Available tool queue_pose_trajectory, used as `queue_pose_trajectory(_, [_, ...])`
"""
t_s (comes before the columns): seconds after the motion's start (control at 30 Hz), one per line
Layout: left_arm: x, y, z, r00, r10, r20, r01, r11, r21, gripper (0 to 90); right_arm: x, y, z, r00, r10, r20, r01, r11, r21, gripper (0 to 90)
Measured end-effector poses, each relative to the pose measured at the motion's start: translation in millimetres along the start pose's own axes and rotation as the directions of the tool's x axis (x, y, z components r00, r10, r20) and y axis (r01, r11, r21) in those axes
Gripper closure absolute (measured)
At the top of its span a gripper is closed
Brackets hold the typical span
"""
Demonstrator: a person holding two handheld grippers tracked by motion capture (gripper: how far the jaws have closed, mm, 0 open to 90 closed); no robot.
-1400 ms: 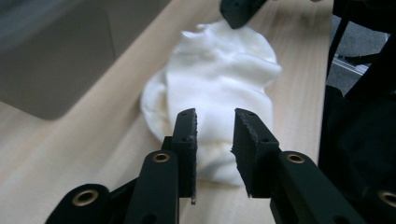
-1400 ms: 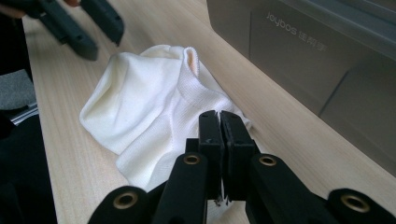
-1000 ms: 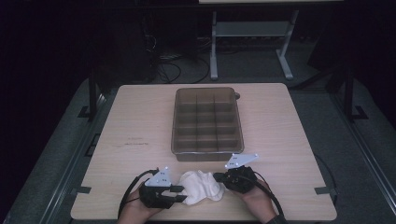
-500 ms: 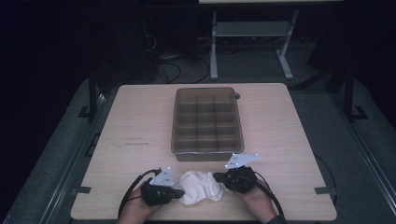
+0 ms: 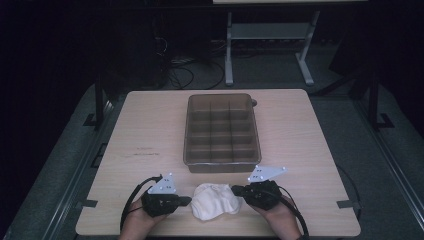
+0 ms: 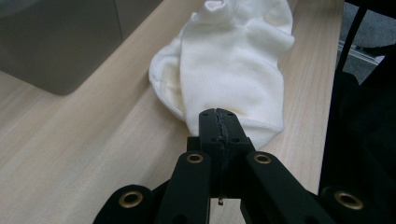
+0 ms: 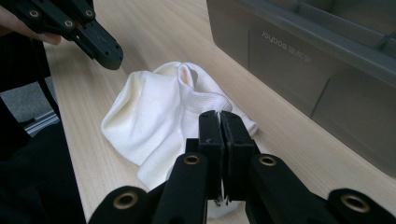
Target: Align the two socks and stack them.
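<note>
Both the left gripper point(image 6: 219, 122) and right gripper point(image 7: 220, 122) pinch thin edges of the sock point(image 5: 216, 200); pulling apart may slip it free

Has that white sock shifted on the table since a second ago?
No. The sock lies at the same spot below the grey tray, near the table's front edge.

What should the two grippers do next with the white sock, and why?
Probably lift both ends a little and carry the sock toward the tray. The left gripper has just closed on one edge of the sock, and the right gripper seems shut on the opposite edge. The sock lies bunched on the table, just in front of the tray.
</note>
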State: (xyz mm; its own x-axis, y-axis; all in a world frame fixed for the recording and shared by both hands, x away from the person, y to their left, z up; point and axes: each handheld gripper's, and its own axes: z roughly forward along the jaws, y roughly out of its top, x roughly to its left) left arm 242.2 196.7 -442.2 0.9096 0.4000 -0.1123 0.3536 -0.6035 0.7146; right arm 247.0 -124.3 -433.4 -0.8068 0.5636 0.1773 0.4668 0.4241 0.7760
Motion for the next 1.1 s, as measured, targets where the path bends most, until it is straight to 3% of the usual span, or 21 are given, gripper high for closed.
queue_pose_trajectory(0.13, [5.1,-2.3,2.5,0.9996,-0.025,-0.01,0.025,0.9996,-0.011,78.8,-0.6,-0.3,1.2,1.0,0.003,-0.001,-0.003,1.0,0.004,87.8])
queue_pose_trajectory(0.2, [8.6,-2.5,3.9,0.9989,-0.046,0.006,0.047,0.9988,-0.018,74.6,-0.9,-0.8,2.0,1.0,0.003,0.0,-0.003,1.0,0.009,87.8])
queue_pose_trajectory(0.37, [13.6,-3.2,13.7,0.9966,-0.078,0.024,0.078,0.9969,0.013,67.6,-0.7,-0.8,4.1,1.0,-0.001,0.0,0.001,1.0,0.013,87.8])
queue_pose_trajectory(0.5, [12.0,-0.6,17.9,0.9976,-0.058,0.039,0.056,0.9975,0.043,85.1,0.2,-1.3,6.0,1.0,-0.006,0.0,0.006,1.0,0.02,87.8])
queue_pose_trajectory(0.57, [12.7,1.0,17.5,0.998,-0.051,0.039,0.049,0.9975,0.052,88.1,0.2,-1.2,5.9,1.0,-0.005,0.0,0.005,1.0,0.019,87.8])
queue_pose_trajectory(0.9, [11.0,14.6,-6.4,0.9985,-0.04,0.038,0.04,0.9991,-0.009,89.3,2.2,1.2,-4.4,1.0,0.002,0.006,-0.002,1.0,-0.016,87.8])
queue_pose_trajectory(1.1, [20.6,29.7,-2.4,0.9991,-0.026,0.034,0.027,0.9995,-0.017,89.3,4.1,-4.7,-11.3,0.9992,0.036,0.017,-0.035,0.999,-0.025,87.7])
